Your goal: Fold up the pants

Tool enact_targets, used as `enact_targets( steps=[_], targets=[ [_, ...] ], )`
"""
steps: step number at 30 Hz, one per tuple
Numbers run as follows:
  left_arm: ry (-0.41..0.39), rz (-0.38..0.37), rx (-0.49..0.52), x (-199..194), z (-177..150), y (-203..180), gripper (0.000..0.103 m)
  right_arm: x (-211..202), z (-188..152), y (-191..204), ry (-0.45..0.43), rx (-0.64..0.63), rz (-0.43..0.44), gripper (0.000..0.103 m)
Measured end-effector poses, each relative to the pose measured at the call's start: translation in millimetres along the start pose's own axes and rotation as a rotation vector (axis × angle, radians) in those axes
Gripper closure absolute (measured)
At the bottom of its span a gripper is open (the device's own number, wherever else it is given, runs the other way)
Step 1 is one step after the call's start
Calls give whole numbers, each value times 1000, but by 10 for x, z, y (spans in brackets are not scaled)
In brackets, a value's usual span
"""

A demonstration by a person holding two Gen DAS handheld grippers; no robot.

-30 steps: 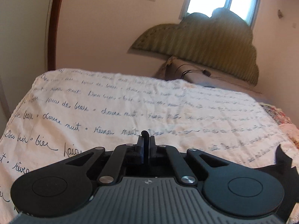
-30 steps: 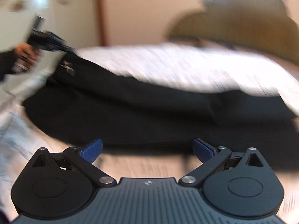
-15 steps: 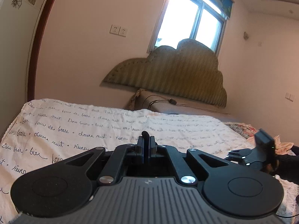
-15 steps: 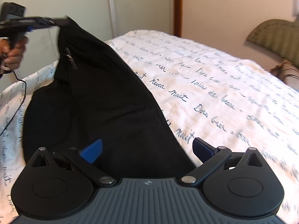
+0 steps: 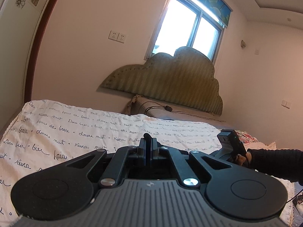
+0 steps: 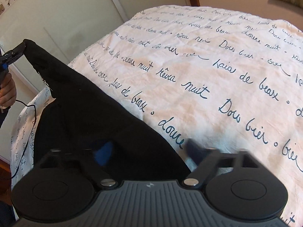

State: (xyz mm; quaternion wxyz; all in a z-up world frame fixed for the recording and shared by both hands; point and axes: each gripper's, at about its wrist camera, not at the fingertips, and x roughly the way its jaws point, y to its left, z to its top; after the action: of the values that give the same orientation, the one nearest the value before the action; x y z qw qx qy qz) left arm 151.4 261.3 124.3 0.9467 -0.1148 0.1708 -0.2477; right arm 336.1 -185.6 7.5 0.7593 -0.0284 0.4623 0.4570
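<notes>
A: Where are the pants [image 6: 90,117] seen?

B: Spread black over the near-left part of the script-printed bedspread [image 6: 217,71], w/ one corner lifted off the bed at upper left in the right wrist view.

A: That corner is held by what?

B: It's pinched in the left gripper [image 6: 18,52], jaws pressed together on the cloth; a bit of black fabric is seen poking up betw. the fingers [image 5: 146,147] in the left wrist view.

A: And the right gripper [image 6: 149,151]?

B: Jaws are being closed, blurred, w/ the pants' edge betw. them. Whether the pads press the fabric can't be told.
</notes>
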Motion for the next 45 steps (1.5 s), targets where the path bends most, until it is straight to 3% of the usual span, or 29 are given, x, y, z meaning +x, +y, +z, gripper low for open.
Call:
enact_targets(
  steps=[1, 4, 8, 11, 14, 15, 18, 20, 23, 25, 27, 28, 30, 35, 43, 45],
  targets=[
    [8, 0, -4, 0, -9, 19, 99, 31, 21, 2, 17, 11, 8, 87],
    [12, 14, -17, 3, -47, 59, 99, 49, 25, 80, 11, -6, -3, 94],
    [-1, 41, -45, -55, -53, 126, 99, -235, 33, 254, -75, -29, -34, 98],
    [-19, 35, -60, -237, -47, 104, 99, -573, -46, 580, -161, -50, 33, 98],
    [-14, 33, -92, -487, -150, 71, 97, -764, -379, 1023, -178, -91, 113, 98],
    [8, 45, -114, -535, -235, 90, 91, -729, -541, 1112, -171, -74, 143, 99],
    [134, 170, -168, -563, -646, 207, 77, -361, -972, 1223, -92, -39, 105, 99],
    [223, 259, -199, -589, -878, 247, 77, -148, -1109, 1103, -76, 34, 107, 99],
    [253, 337, -207, -792, -973, 167, 76, -67, -1120, 1027, -103, 87, 119, 98],
    [214, 325, -292, -963, -958, 80, 68, -108, -1085, 1038, -127, 86, 126, 98],
    [134, 316, -379, -1084, -945, -29, 34, -183, -1042, 1047, -157, 86, 132, 98],
    [87, 309, -426, -1126, -942, -92, 30, -218, -1028, 1036, -173, 93, 138, 98],
    [47, 281, -536, -1098, -945, -159, 30, -245, -1002, 1039, -195, 103, 138, 98],
    [140, 239, -825, -762, -1055, -170, 36, -341, -949, 1109, -227, 99, 131, 98],
    [252, 356, -931, -419, -1241, -43, 37, -415, -842, 1132, -256, 101, 139, 98],
    [273, 392, -919, -356, -1249, -27, 39, -413, -833, 1138, -258, 102, 140, 98]
  ],
)
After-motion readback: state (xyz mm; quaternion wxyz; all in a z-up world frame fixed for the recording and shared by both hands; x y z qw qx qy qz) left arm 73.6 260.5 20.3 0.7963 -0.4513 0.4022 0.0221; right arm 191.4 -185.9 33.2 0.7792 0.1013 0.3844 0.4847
